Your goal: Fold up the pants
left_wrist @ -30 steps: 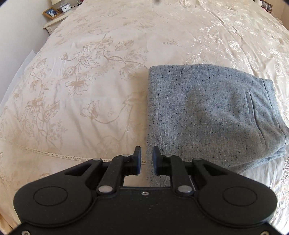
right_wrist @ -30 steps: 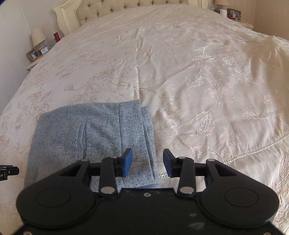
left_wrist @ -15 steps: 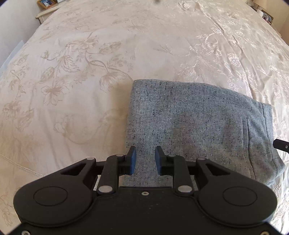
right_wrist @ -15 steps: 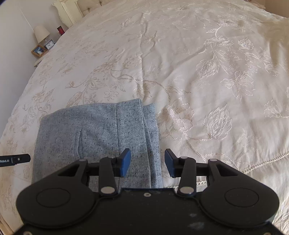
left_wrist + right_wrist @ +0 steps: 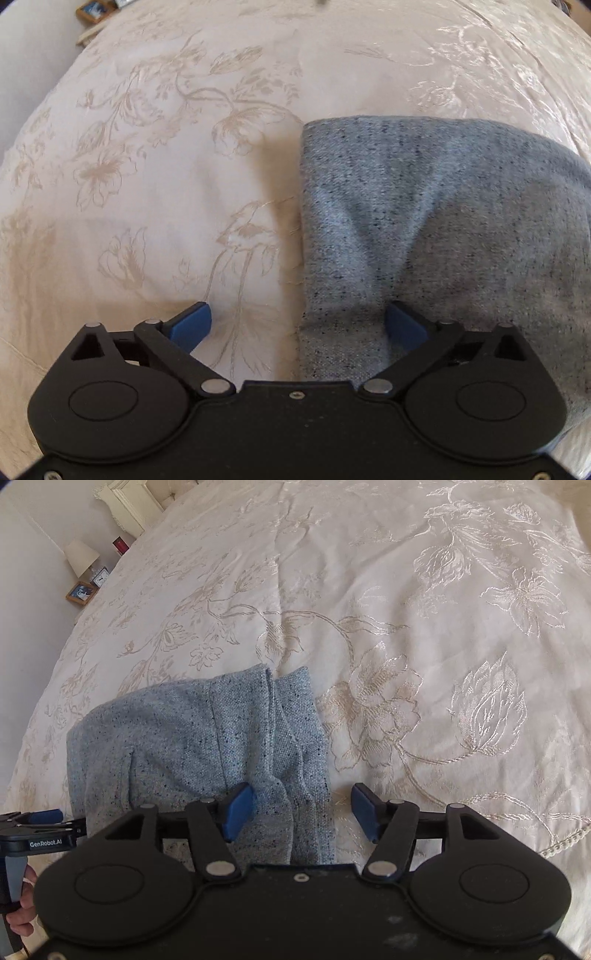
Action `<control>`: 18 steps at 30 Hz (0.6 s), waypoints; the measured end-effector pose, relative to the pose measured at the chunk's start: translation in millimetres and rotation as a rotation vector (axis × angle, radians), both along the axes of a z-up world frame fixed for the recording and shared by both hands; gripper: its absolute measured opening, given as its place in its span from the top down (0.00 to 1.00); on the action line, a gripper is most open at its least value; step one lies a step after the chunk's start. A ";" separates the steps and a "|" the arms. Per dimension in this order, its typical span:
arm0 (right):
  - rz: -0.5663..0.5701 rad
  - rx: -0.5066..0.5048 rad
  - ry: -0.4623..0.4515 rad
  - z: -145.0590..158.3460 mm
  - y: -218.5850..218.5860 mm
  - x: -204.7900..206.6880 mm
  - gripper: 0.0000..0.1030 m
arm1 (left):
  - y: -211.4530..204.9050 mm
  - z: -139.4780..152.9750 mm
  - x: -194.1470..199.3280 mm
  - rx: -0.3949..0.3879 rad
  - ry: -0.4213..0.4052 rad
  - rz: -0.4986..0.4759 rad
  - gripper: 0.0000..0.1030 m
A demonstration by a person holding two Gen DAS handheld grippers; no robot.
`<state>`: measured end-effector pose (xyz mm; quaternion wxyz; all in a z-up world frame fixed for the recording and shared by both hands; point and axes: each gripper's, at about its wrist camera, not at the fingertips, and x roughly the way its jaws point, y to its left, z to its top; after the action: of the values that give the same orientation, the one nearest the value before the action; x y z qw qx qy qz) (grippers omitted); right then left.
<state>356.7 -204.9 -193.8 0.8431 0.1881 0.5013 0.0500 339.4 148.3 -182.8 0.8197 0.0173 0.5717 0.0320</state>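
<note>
Grey flecked folded pants (image 5: 443, 229) lie on a cream embroidered bedspread (image 5: 155, 184), with two open grippers low over their near corners.

Only the right wrist view shows the bedside lamp (image 5: 82, 555), a small clock (image 5: 100, 576), a framed photo (image 5: 80, 592), the headboard, and a hand (image 5: 22, 919) holding the left gripper (image 5: 44, 815) at the frame's left edge; the left wrist view shows the pants' folded left edge close up. Compared with a second ago, both cameras sit lower and nearer the cloth, and the left gripper (image 5: 297, 323), then nearly shut, is opening wide. Its jaws straddle the pants' near left corner, gripping nothing. The right gripper (image 5: 301, 810) is also opening, its jaws straddling the near right hem edge without pinching it.
</note>
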 end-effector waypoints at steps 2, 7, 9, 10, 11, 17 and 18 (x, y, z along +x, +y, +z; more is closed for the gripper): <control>-0.010 0.014 -0.007 -1.4 -1.0 -2.1 0.38 | 12.1 -2.3 0.9 -0.071 0.015 0.042 0.00; -0.014 0.045 -0.021 -4.6 -8.3 -7.9 0.37 | 5.7 -1.3 2.7 -0.049 0.022 0.069 0.00; -0.011 0.052 -0.019 -5.2 -11.4 -8.0 0.37 | 2.2 1.1 3.3 -0.059 0.036 0.119 0.02; -0.009 0.057 -0.021 -6.1 -13.7 -7.3 0.37 | 1.8 2.4 3.9 -0.075 0.042 0.147 0.03; -0.007 0.061 -0.023 -6.1 -15.4 -8.2 0.37 | 1.8 3.2 4.2 -0.088 0.049 0.170 0.04; 0.008 0.096 -0.025 -3.1 -27.1 -15.3 0.39 | -9.4 13.8 0.8 -0.126 0.050 0.178 0.36; 0.011 0.101 -0.024 -2.9 -28.9 -14.9 0.41 | -13.8 16.5 1.2 -0.133 0.048 0.168 0.45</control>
<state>341.8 -233.8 -196.7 0.8381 0.2271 0.4891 0.0819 340.6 134.5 -166.3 0.7995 -0.0845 0.5915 0.0622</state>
